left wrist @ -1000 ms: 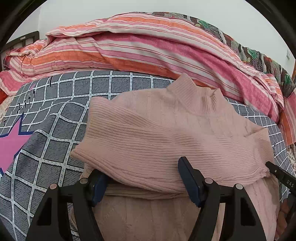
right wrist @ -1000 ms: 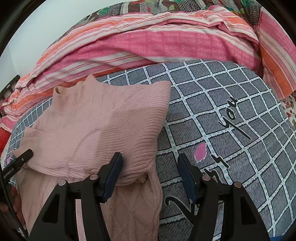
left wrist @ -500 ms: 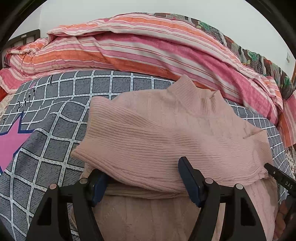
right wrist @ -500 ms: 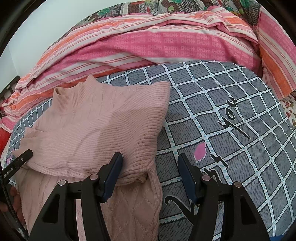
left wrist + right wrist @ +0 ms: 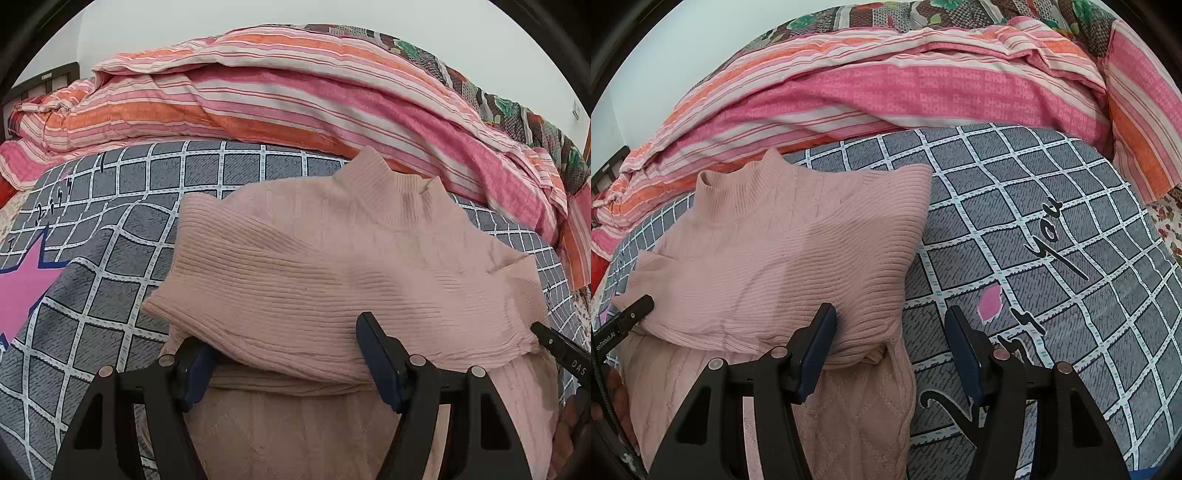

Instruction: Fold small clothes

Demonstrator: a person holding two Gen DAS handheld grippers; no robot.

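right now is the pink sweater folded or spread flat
Partly folded: the pink sweater has both sleeves folded across its chest, while the lower body lies unfolded.

Pink ribbed sweater (image 5: 332, 266), sleeves folded in

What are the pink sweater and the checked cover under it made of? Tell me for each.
Pink sweater: a soft matte knit, probably wool or acrylic yarn; fine ribs run across the folded sleeves and the collar, and a cable pattern shows on the body below.
Checked cover: thin woven cloth, likely cotton or polyester, matte; the grey squares, white lines and lettering look printed on, and it lies in shallow ripples.
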